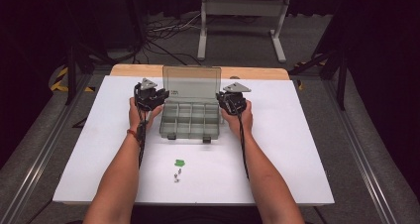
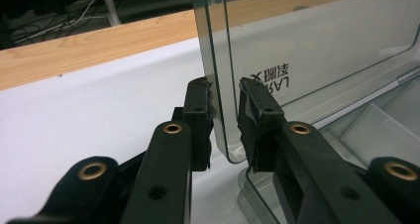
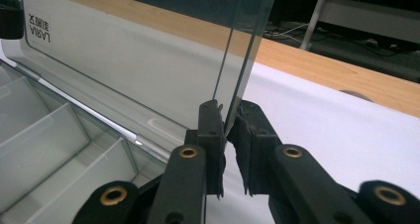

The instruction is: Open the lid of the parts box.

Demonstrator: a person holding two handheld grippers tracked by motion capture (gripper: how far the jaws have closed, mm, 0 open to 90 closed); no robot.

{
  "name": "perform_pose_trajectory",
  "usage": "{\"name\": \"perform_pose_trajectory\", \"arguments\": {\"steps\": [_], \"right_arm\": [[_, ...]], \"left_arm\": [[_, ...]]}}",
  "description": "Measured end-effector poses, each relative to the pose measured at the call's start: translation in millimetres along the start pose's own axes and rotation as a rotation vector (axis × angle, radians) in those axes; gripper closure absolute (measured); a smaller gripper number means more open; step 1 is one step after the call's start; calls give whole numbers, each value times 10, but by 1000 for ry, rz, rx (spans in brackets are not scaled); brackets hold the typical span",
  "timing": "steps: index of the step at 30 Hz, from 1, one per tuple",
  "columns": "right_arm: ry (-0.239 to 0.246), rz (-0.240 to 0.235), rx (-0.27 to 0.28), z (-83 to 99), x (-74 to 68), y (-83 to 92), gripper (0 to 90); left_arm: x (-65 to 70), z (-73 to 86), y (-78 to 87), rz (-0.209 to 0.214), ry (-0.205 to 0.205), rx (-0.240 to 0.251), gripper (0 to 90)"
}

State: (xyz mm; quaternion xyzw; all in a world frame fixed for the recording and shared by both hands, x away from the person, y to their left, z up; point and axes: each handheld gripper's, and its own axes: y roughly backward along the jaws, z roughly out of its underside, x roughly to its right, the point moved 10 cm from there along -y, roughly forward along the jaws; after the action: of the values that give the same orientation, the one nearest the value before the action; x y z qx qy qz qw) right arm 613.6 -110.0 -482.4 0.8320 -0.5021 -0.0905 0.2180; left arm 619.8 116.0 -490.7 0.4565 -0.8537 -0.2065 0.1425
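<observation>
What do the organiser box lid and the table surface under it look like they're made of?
Lid: likely smoke-tinted clear hard plastic, glossy; the wood edge shows through it and it carries reflections. Table surface: matte white, probably a laminate board or sheet; a light wood-grain strip shows along its far edge.

Bare forearms, a red wristband (left wrist), black grippers with brass-ringed screw holes and grey plates.

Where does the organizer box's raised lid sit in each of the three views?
High view: the lid stands upright at centre, between both grippers.
Left gripper view: its side edge runs down between the jaws.
Right gripper view: its other edge drops between the jaws.
Shared landmark: the lid's printed label.
</observation>
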Motion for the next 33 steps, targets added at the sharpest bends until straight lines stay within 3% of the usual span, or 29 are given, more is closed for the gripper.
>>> {"name": "perform_pose_trajectory", "arguments": {"steps": [7, 33], "right_arm": [[-1, 3, -14, 31, 0, -19, 814], [-24, -23, -54, 108, -14, -55, 786]], "left_arm": [[9, 36, -15, 7, 24, -8, 747], [10, 136, -55, 10, 21, -35, 730]]}}
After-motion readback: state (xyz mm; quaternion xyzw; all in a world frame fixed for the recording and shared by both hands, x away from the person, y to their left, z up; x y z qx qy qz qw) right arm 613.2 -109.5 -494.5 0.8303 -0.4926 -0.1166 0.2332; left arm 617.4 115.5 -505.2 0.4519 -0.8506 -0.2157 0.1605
